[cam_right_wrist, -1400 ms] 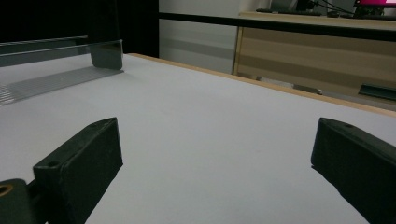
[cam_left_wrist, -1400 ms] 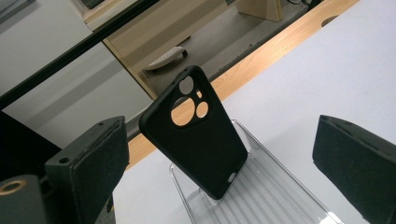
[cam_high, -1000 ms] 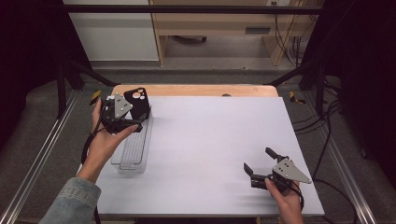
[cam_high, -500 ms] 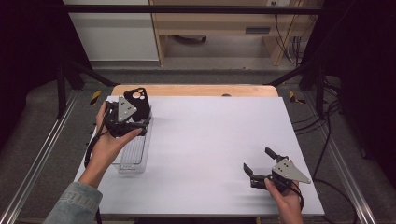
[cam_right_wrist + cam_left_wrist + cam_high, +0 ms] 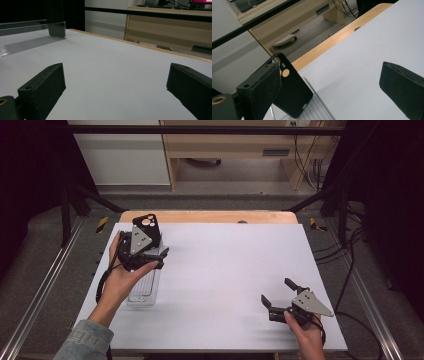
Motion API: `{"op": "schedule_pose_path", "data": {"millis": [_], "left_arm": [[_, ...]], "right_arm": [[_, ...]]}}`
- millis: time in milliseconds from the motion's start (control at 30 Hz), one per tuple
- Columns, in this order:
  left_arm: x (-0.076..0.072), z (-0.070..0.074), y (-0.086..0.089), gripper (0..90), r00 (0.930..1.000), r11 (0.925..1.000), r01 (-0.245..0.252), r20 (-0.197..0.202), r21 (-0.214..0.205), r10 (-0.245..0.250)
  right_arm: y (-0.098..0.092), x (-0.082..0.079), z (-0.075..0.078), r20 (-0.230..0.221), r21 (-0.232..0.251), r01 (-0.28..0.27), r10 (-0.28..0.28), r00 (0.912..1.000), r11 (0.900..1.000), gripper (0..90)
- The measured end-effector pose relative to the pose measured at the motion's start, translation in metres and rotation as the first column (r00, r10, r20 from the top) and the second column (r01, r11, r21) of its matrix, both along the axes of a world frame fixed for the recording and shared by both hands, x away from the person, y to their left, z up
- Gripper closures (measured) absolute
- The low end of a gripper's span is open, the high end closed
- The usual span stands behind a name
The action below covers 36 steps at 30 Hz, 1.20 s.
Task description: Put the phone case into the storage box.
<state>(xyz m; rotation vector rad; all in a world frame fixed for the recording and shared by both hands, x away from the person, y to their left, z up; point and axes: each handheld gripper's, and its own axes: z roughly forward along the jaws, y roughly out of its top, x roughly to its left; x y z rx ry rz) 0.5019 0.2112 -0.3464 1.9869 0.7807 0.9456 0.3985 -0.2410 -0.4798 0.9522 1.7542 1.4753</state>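
A black plastic phone case (image 5: 292,96) leans upright in a clear ridged tray (image 5: 145,289). The left tool (image 5: 155,256) hovers beside it, spread; the right tool (image 5: 278,294) rests spread on the white desk (image 5: 225,270).

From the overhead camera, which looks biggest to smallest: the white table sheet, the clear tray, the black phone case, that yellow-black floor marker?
1. White table sheet
2. Clear tray, partly hidden by the left tool
3. Black phone case, also partly hidden
4. Floor marker

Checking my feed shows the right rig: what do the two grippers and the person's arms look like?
Both the left gripper and right gripper are black, with blocky jaws, a grey three-cornered plate on top and a trailing black cable. The left arm wears a denim sleeve.
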Motion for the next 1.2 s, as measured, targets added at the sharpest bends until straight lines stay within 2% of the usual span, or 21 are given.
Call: {"op": "schedule_pose_path", "data": {"millis": [233, 967, 1133, 1200], "left_arm": [[-0.003, 0.002, -0.002, 3.4, 1.0000, 0.9993, 0.007, -0.003, -0.037, -0.007], [-0.012, 0.003, -0.012, 3.0, 0.9993, 0.9933, 0.036, -0.001, -0.110, -0.036], [-0.016, 0.002, -0.017, 2.9, 0.9991, 0.9949, 0.043, 0.011, -0.091, -0.042], [-0.018, 0.002, -0.019, 2.8, 0.9988, 0.9935, 0.049, 0.012, -0.102, -0.048]], "right_arm": [[0.000, 0.000, 0.000, 0.000, 0.000, 0.001, -0.001, 1.0000, 1.0000, 2.3], [-0.001, 0.000, 0.001, 0.003, 0.001, 0.003, -0.003, 1.0000, 1.0000, 2.3], [-0.001, 0.000, 0.001, 0.003, 0.001, 0.003, -0.003, 1.0000, 1.0000, 2.3], [-0.001, 0.000, 0.001, 0.003, 0.001, 0.004, -0.004, 1.0000, 1.0000, 2.3]]}}
